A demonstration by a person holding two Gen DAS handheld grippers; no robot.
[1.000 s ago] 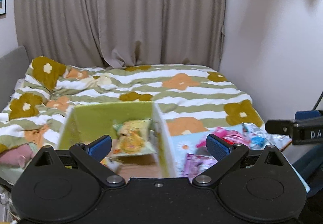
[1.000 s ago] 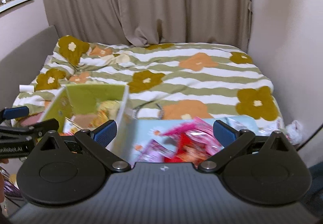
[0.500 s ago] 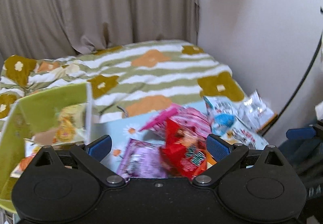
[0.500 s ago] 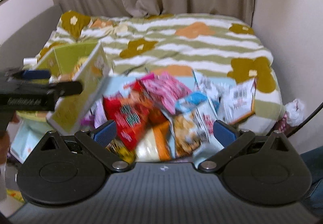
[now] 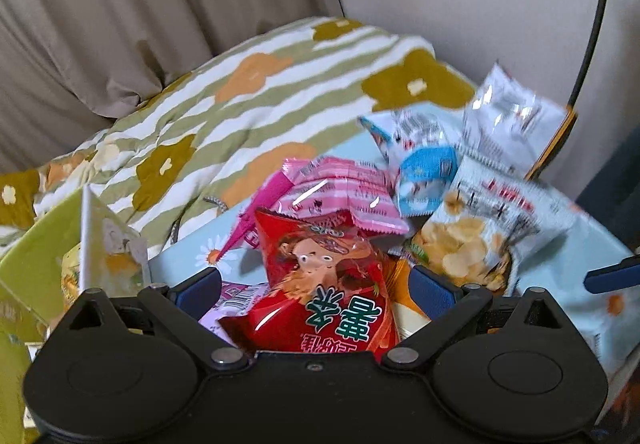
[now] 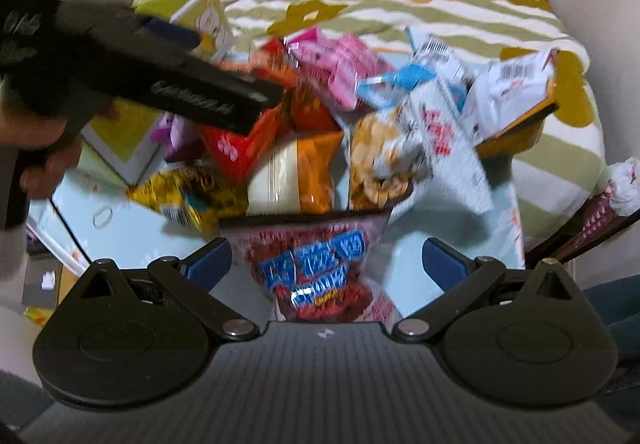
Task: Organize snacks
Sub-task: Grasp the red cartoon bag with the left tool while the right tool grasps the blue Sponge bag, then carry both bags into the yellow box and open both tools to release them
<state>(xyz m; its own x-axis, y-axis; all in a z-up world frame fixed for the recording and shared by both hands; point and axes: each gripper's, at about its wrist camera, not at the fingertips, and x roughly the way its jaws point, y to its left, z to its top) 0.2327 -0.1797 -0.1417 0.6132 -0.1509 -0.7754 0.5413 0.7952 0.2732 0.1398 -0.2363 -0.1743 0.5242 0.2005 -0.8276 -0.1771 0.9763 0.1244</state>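
A heap of snack packets lies on a pale blue table [image 6: 416, 244]. My left gripper [image 5: 316, 286] is open, its jaws on either side of a red snack bag [image 5: 324, 280] without closing on it. Behind lie a pink packet [image 5: 340, 195] and a chips bag [image 5: 480, 232]. My right gripper [image 6: 326, 264] is open over a red-and-blue snack bag [image 6: 320, 268]. An orange bag [image 6: 296, 175] and a yellow packet [image 6: 188, 191] lie beyond it. A green box [image 5: 36, 256] holding snacks stands at the left. The left gripper also shows in the right wrist view [image 6: 168, 79].
A bed with a green striped flowered blanket [image 5: 248, 99] lies behind the table, with curtains [image 5: 140, 3] and a wall beyond. A black cable [image 5: 592, 23] hangs at the right. Clutter sits on the floor at the left [image 6: 40, 284].
Both grippers have dropped down and forward over the snack heap. The left gripper swung right, away from the green box, and now straddles the red bag.
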